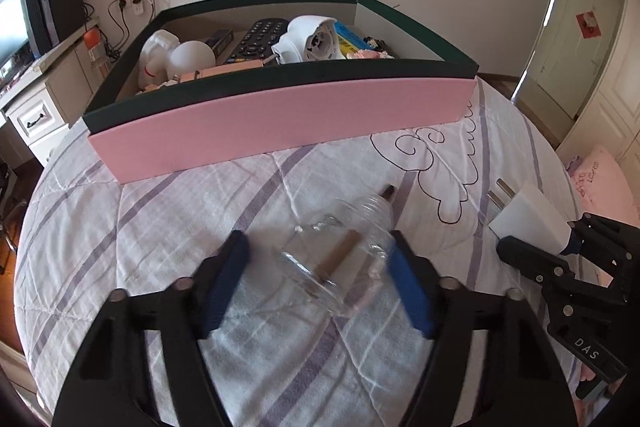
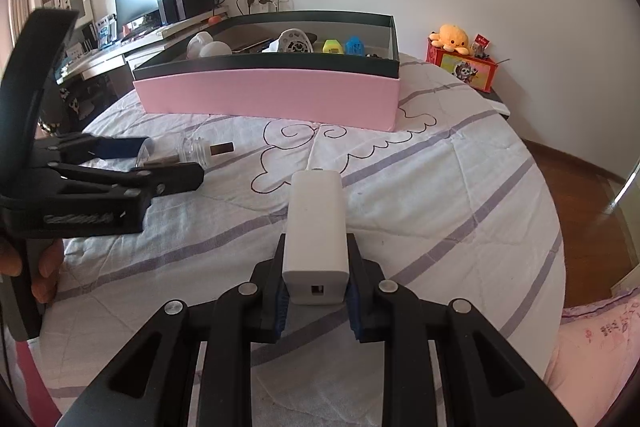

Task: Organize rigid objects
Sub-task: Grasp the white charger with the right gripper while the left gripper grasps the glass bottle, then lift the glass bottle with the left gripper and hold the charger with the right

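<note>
A clear jar lies on its side on the quilt between the blue pads of my left gripper. The right pad is at the jar's side, while a gap shows at the left pad, so the gripper is open. In the right wrist view the jar lies between the fingers of the left gripper. My right gripper is shut on a white plug adapter, with its prongs pointing away. In the left wrist view the adapter and right gripper are at the right.
A pink-fronted, dark-rimmed box sits further back on the bed and holds a remote, a bulb and several other items. A small brown piece lies by the jar's mouth. A desk stands left, and a red box with a plush toy right.
</note>
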Available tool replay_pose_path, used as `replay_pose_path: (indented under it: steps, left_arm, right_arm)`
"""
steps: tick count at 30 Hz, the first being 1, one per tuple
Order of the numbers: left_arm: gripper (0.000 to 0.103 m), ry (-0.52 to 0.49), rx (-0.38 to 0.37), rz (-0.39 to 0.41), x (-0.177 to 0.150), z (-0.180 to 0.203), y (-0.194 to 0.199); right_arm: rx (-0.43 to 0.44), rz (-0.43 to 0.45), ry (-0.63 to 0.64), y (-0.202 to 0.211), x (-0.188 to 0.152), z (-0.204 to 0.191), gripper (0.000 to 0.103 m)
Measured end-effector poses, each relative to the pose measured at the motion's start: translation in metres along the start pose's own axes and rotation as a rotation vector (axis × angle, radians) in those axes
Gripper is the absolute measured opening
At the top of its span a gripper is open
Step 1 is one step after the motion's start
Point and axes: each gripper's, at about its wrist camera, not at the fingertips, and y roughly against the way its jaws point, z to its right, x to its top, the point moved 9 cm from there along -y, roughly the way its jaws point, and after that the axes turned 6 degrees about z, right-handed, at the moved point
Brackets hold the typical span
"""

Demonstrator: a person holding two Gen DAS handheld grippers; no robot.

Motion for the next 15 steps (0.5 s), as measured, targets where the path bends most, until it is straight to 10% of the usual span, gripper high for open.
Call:
replay_pose_path:
  steps: [5, 15]
  left_arm:
    - [0.054, -0.013, -0.017, 0.014, 0.001, 0.004, 0.003]
    - [0.054, 0.114, 0.190, 0.030, -0.034, -0.034, 0.045]
  right_arm:
    - [0.003, -0.003, -0.007, 0.000, -0.001, -0.001, 0.024]
    - [-0.009, -0.002, 0.010, 0.000, -0.001, -0.001, 0.024]
